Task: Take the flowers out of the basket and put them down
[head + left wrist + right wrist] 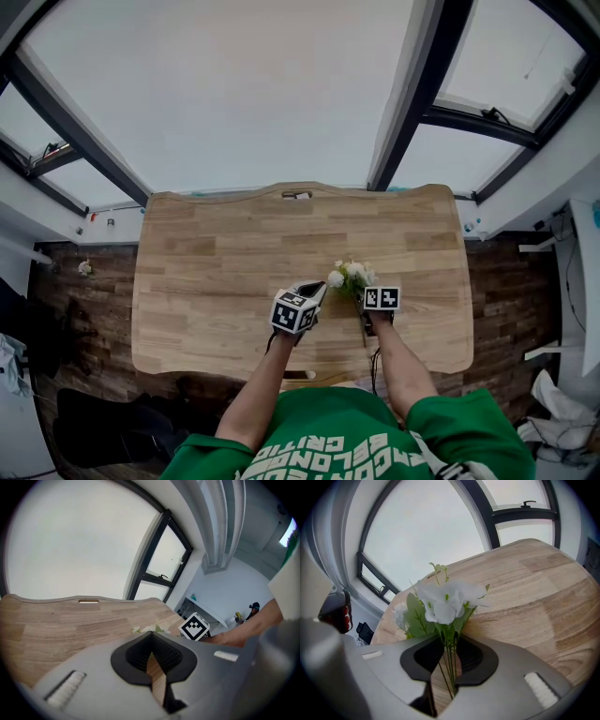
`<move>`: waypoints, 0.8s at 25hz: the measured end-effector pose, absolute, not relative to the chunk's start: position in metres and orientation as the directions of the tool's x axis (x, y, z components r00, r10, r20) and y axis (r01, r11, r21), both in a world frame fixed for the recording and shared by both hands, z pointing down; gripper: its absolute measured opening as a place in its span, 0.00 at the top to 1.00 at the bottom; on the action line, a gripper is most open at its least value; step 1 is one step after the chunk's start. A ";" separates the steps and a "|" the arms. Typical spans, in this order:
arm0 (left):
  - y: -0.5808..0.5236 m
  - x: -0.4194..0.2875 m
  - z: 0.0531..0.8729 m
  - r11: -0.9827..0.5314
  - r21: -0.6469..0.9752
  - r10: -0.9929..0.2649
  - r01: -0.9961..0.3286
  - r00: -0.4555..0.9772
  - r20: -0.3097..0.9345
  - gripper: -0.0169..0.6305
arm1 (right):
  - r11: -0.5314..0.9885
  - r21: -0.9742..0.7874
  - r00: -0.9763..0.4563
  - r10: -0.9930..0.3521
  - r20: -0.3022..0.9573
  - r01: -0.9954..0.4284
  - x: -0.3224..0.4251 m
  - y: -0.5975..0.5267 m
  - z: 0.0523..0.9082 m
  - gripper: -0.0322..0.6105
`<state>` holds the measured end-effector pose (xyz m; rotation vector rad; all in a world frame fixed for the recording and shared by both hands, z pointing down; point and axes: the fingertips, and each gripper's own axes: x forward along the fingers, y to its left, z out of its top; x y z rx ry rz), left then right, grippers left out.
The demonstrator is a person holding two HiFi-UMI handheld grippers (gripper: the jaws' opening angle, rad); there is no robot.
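Flowers (445,599) sit loose between the right gripper's (449,651) parted jaws — spread wider, withdraw low over the desk (534,597); left gripper (151,651) ajar, empty.

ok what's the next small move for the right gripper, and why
Likely spread the fingers of the right gripper wider and back off: the flowers have their stems loose in the gap, with the blooms seemingly down near the table.

Flowers (352,276) tiny in head view, detail lost; stems (449,665) end hidden behind right claw (443,686).
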<state>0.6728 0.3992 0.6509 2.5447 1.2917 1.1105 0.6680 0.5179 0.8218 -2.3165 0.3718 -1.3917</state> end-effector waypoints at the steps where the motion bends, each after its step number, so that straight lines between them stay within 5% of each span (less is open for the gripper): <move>1: 0.399 0.673 0.650 -0.641 0.370 0.729 0.673 0.382 0.567 0.95 | -0.881 -0.473 0.469 -0.424 0.775 -0.016 0.668 0.519 0.821 0.84; 20: 0.400 0.654 0.623 -0.558 0.366 0.791 0.745 0.343 0.507 0.95 | -0.904 -0.424 0.643 -0.292 0.708 0.056 0.637 0.549 0.755 0.76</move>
